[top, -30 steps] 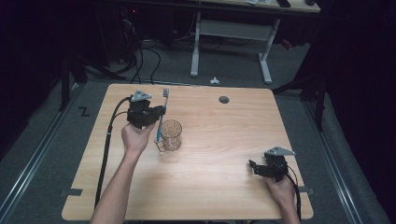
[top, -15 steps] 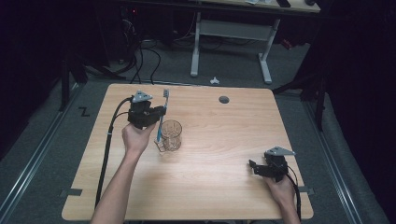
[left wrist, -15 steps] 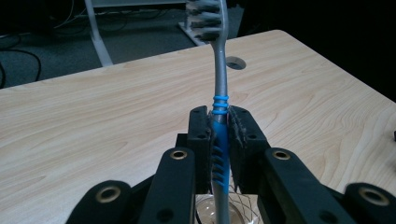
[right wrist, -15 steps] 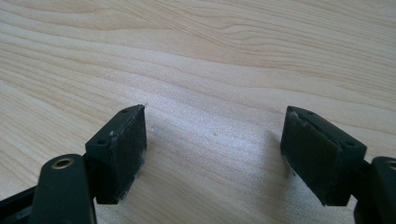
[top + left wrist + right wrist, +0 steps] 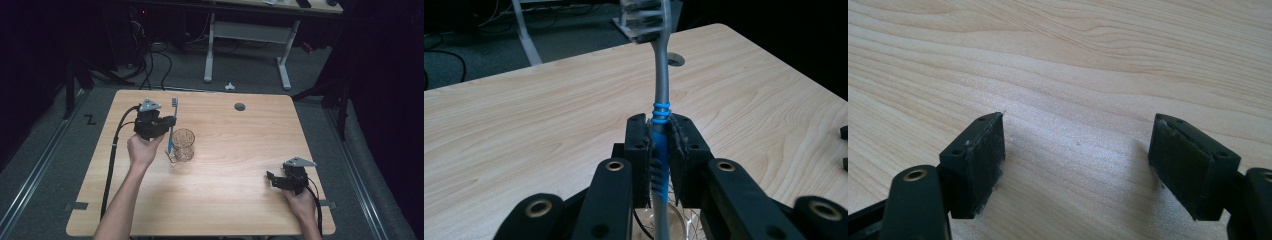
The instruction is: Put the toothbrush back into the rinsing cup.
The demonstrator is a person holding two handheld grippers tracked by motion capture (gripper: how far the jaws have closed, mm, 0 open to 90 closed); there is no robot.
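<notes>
A grey and blue toothbrush [image 5: 172, 125] stands upright with its bristled head on top, and my left gripper [image 5: 168, 122] is shut on its blue grip. In the left gripper view the toothbrush [image 5: 660, 125] is pinched between the two pads, its head near the top edge. Its lower end hangs just left of a clear glass cup [image 5: 183, 145], whose rim [image 5: 684, 227] shows below the jaws. My right gripper [image 5: 271, 179] rests at the table's front right, open, with bare wood between its pads [image 5: 1075, 167].
The wooden table [image 5: 240, 150] has a round cable hole [image 5: 240, 106] near its back edge. A black cable [image 5: 112, 160] trails from the left gripper down the table's left side. Beyond the table stand a white desk frame [image 5: 247, 35] and floor cables.
</notes>
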